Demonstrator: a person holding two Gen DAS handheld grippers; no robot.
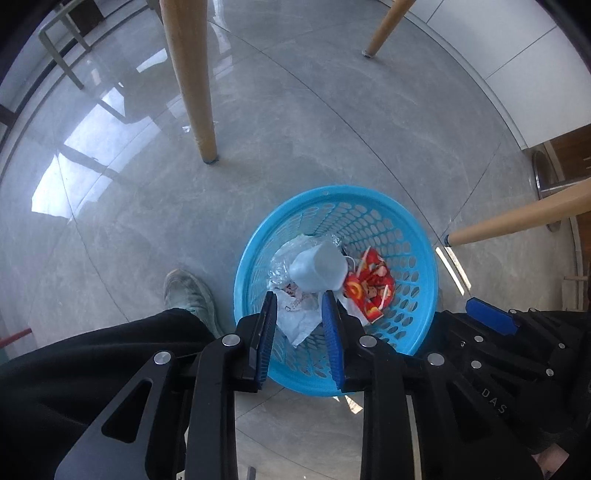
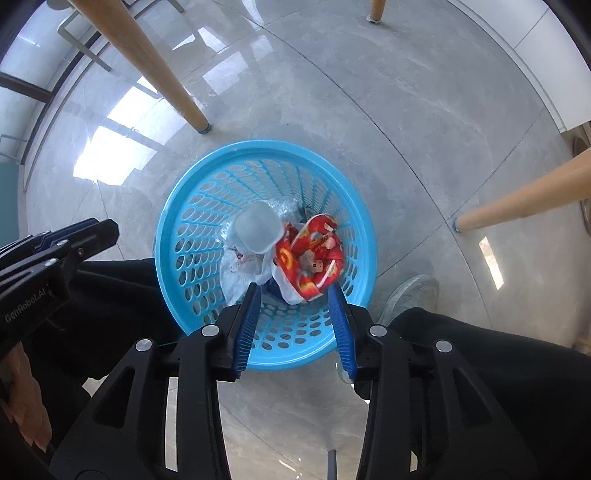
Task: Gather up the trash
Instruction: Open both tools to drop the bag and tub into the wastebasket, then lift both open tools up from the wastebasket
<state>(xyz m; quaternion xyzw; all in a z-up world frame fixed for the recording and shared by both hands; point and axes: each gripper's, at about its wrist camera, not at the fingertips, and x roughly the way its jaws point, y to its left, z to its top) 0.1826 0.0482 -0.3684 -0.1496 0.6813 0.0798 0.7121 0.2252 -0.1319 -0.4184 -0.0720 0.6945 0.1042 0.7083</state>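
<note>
A blue perforated trash basket [image 1: 413,236] stands on the grey floor; it also shows in the right wrist view [image 2: 207,173]. Inside lie a pale plastic cup [image 1: 319,267] [image 2: 258,230], a red snack wrapper [image 1: 369,286] [image 2: 314,258] and white crumpled paper [image 1: 299,321] [image 2: 236,273]. My left gripper [image 1: 299,299] hangs open and empty above the basket's near rim. My right gripper [image 2: 293,291] is also open and empty above the basket. The other gripper shows at the edge of each view, the right one in the left wrist view [image 1: 491,321], the left one in the right wrist view [image 2: 74,236].
Wooden table legs stand around the basket: one behind it [image 1: 192,92] [image 2: 147,62], one to the right [image 1: 517,221] [image 2: 524,199], one far back [image 1: 384,33]. The person's shoe [image 1: 188,295] [image 2: 410,295] and black trouser legs flank the basket. A white wall [image 1: 517,55] runs at the right.
</note>
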